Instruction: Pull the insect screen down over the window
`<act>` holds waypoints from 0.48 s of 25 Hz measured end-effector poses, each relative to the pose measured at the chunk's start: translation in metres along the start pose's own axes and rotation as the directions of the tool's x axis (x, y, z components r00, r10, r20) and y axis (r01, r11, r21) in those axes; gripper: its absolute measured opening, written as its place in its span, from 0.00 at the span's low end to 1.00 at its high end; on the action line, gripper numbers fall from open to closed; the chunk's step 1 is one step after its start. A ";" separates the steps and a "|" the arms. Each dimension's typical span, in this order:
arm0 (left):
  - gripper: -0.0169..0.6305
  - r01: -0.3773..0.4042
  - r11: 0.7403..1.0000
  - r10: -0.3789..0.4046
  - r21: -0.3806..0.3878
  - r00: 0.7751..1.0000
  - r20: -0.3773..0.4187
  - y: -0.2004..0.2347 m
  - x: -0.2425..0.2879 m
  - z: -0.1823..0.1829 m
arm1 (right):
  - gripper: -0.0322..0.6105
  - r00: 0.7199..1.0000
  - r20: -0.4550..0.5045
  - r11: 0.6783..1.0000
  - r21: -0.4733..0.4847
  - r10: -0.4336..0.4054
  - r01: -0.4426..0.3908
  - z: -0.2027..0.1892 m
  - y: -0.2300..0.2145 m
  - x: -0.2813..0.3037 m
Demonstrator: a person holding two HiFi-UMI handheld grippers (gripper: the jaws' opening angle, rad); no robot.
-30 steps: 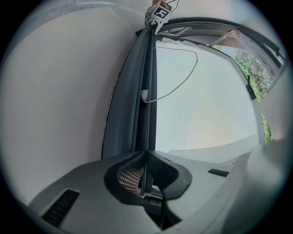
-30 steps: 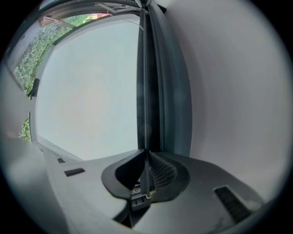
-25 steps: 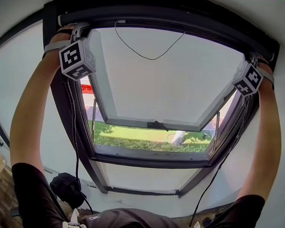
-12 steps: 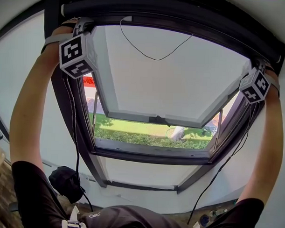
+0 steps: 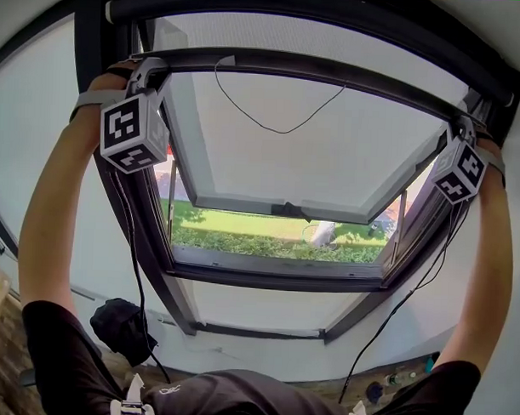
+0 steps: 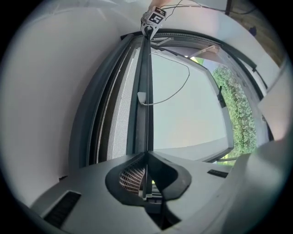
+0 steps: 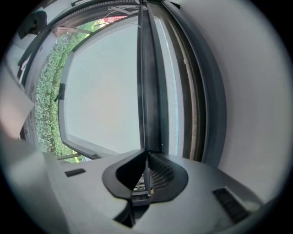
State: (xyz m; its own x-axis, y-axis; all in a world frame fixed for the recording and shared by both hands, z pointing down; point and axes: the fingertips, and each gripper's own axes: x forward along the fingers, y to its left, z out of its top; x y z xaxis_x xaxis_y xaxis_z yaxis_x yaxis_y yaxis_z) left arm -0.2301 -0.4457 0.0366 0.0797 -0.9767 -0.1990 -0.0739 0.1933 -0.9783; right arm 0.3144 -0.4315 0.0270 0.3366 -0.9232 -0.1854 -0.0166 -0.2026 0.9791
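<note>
The insect screen's dark pull bar (image 5: 316,72) runs across the top of the roof window, a little below the top housing (image 5: 335,18). A strip of grey mesh (image 5: 317,38) shows between the two. My left gripper (image 5: 150,69) is shut on the bar's left end, and my right gripper (image 5: 461,126) is shut on its right end. In the left gripper view the bar (image 6: 146,91) runs straight out from the shut gripper (image 6: 146,156), with mesh (image 6: 120,105) to its left. The right gripper view has the bar (image 7: 149,82) pinched in the gripper (image 7: 146,153).
The glass sash (image 5: 304,153) is swung open outward, with a black handle (image 5: 287,209) on its lower edge and grass (image 5: 259,241) beyond. A thin black cord (image 5: 281,105) hangs in a loop from the bar. A black bag (image 5: 123,338) lies below left.
The pull bar has come down out of the top housing and mesh now shows above it. Both grippers have moved down with the bar.
</note>
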 end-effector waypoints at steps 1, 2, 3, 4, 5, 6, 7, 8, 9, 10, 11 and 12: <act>0.08 0.010 1.000 -0.009 -0.006 1.000 0.005 -0.005 -0.001 0.000 | 0.09 1.000 -0.002 1.000 -0.003 0.003 -0.003 -0.001 0.005 0.000; 0.08 0.016 1.000 -0.016 -0.008 1.000 0.008 -0.009 -0.002 0.000 | 0.09 1.000 -0.004 1.000 -0.006 0.005 -0.005 -0.003 0.010 0.000; 0.08 0.024 1.000 -0.024 -0.006 1.000 0.009 -0.014 -0.003 0.000 | 0.09 1.000 -0.005 1.000 -0.006 0.009 -0.009 -0.004 0.014 0.000; 0.08 0.034 0.999 -0.034 -0.001 0.999 0.007 -0.019 -0.003 -0.001 | 0.09 1.000 -0.005 1.000 -0.007 0.014 -0.014 -0.004 0.019 -0.001; 0.08 0.048 0.999 -0.048 0.006 0.999 0.002 -0.026 -0.003 -0.003 | 0.09 1.000 -0.006 1.000 -0.011 0.021 -0.021 -0.004 0.024 -0.002; 0.08 0.067 0.998 -0.067 0.012 0.998 -0.003 -0.034 -0.002 -0.006 | 0.09 0.999 -0.006 0.999 -0.015 0.032 -0.032 -0.003 0.029 -0.004; 0.08 0.085 0.996 -0.085 0.015 0.996 -0.006 -0.041 -0.002 -0.009 | 0.09 0.999 -0.006 0.999 -0.021 0.043 -0.043 -0.002 0.035 -0.006; 0.08 0.098 0.995 -0.098 0.015 0.995 -0.006 -0.048 -0.002 -0.010 | 0.09 0.999 -0.005 0.998 -0.028 0.051 -0.051 -0.002 0.041 -0.007; 0.08 0.104 0.995 -0.104 0.012 0.995 -0.004 -0.053 -0.003 -0.010 | 0.09 0.999 -0.002 0.998 -0.031 0.054 -0.055 -0.003 0.047 -0.007; 0.08 0.105 0.994 -0.105 0.008 0.994 0.000 -0.057 -0.004 -0.009 | 0.09 0.998 0.000 0.998 -0.029 0.056 -0.056 -0.006 0.051 -0.007; 0.08 0.104 0.995 -0.104 0.005 0.995 0.002 -0.060 -0.006 -0.007 | 0.09 0.998 -0.001 0.998 -0.023 0.059 -0.059 -0.008 0.055 -0.006; 0.08 0.104 0.995 -0.104 0.006 0.995 0.003 -0.062 -0.006 -0.006 | 0.09 0.998 -0.004 0.998 -0.019 0.063 -0.063 -0.011 0.059 -0.006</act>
State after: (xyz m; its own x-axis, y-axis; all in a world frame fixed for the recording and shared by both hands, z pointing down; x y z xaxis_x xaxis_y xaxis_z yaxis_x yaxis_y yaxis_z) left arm -0.2322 -0.4522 0.0990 0.0895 -0.9913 -0.0962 -0.0597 0.0911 -0.9940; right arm 0.3214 -0.4341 0.0865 0.3388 -0.9327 -0.1233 -0.0202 -0.1382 0.9902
